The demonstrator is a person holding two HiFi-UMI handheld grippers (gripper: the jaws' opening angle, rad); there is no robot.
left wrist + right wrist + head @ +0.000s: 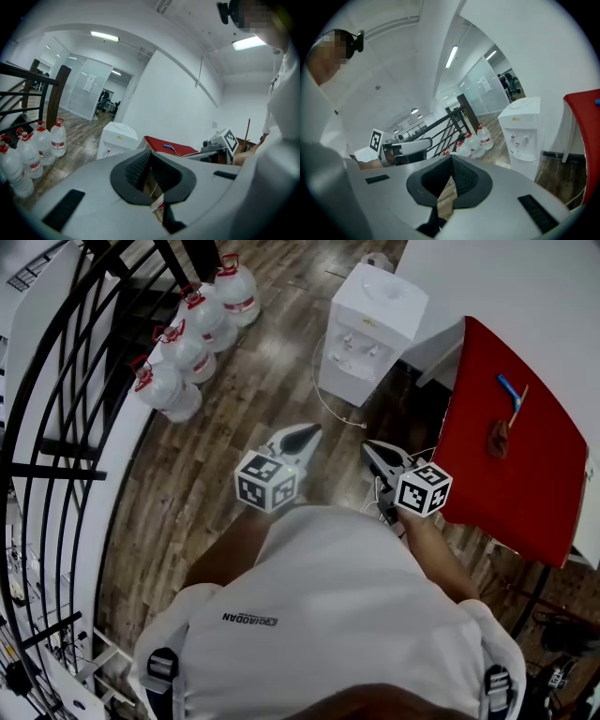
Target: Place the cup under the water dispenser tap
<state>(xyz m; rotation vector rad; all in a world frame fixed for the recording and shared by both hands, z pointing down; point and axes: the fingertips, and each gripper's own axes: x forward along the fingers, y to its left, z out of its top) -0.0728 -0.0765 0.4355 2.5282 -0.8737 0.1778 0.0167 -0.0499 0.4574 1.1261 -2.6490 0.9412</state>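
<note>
The white water dispenser (pixel 370 329) stands on the wood floor ahead, with its two taps facing me; it also shows in the left gripper view (pixel 117 138) and the right gripper view (pixel 522 131). No cup is clearly in view. A small brown thing (pixel 500 439) lies on the red table (pixel 525 484), too small to identify. My left gripper (pixel 314 430) and right gripper (pixel 367 448) are held side by side in front of my chest, pointing toward the dispenser. Both are shut and hold nothing, in the left gripper view (pixel 150 154) and the right gripper view (pixel 451 159).
Several large water bottles (pixel 187 343) with red caps stand on the floor left of the dispenser, beside a black railing (pixel 56 427). A blue-handled tool (pixel 511 395) lies on the red table. A cable runs across the floor in front of the dispenser.
</note>
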